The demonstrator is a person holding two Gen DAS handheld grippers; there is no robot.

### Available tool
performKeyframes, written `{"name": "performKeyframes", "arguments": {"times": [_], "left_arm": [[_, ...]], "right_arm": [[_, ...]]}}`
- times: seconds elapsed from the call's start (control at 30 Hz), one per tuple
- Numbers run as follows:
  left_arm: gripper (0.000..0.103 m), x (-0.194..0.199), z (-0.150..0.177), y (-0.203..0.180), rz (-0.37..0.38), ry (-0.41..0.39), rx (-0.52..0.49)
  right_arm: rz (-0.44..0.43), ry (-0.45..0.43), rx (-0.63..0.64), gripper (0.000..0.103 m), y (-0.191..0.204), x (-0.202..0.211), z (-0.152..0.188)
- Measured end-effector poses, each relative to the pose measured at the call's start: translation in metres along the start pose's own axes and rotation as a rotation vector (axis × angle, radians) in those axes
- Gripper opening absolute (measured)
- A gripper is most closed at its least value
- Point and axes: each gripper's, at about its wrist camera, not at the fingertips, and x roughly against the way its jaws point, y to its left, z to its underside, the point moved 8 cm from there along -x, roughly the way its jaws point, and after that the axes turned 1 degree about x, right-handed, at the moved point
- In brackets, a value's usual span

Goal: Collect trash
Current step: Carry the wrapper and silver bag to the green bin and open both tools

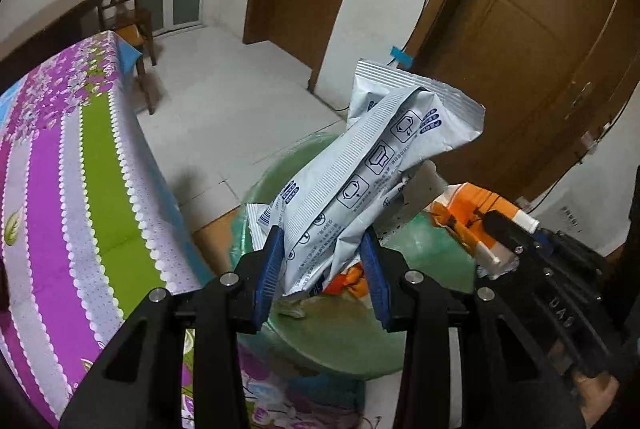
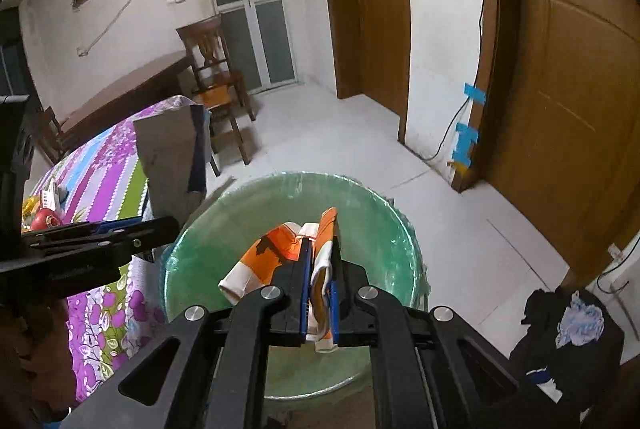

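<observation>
My left gripper (image 1: 322,253) is shut on a crumpled white wrapper with blue print (image 1: 372,165) and holds it above the green-lined trash bin (image 1: 424,253). My right gripper (image 2: 320,269) is shut on an orange and white wrapper (image 2: 280,249) and holds it over the same bin (image 2: 360,197). The right gripper with its orange wrapper (image 1: 468,213) shows at the right of the left wrist view. The left gripper shows at the left of the right wrist view (image 2: 92,241), holding the wrapper, seen as a grey shape (image 2: 168,157).
A table with a purple and green floral cloth (image 1: 60,189) stands left of the bin, with small items on it (image 2: 44,209). A wooden chair (image 2: 216,85) stands behind it. Brown doors (image 2: 560,69) line the right wall. Dark clothes (image 2: 568,325) lie at the right.
</observation>
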Motion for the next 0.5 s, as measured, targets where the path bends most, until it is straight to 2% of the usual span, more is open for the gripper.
{"name": "performKeyframes", "arguments": {"times": [0.23, 0.5], "left_arm": [[0.038, -0.0119, 0.0032, -0.0067, 0.001, 0.033, -0.009], [0.040, -0.0099, 0.0021, -0.0051, -0.004, 0.027, -0.020]], "right_arm": [[-0.001, 0.003, 0.001, 0.008, 0.0083, -0.0059, 0.0059], [-0.005, -0.003, 0.006, 0.008, 0.0024, -0.0041, 0.0050]]}}
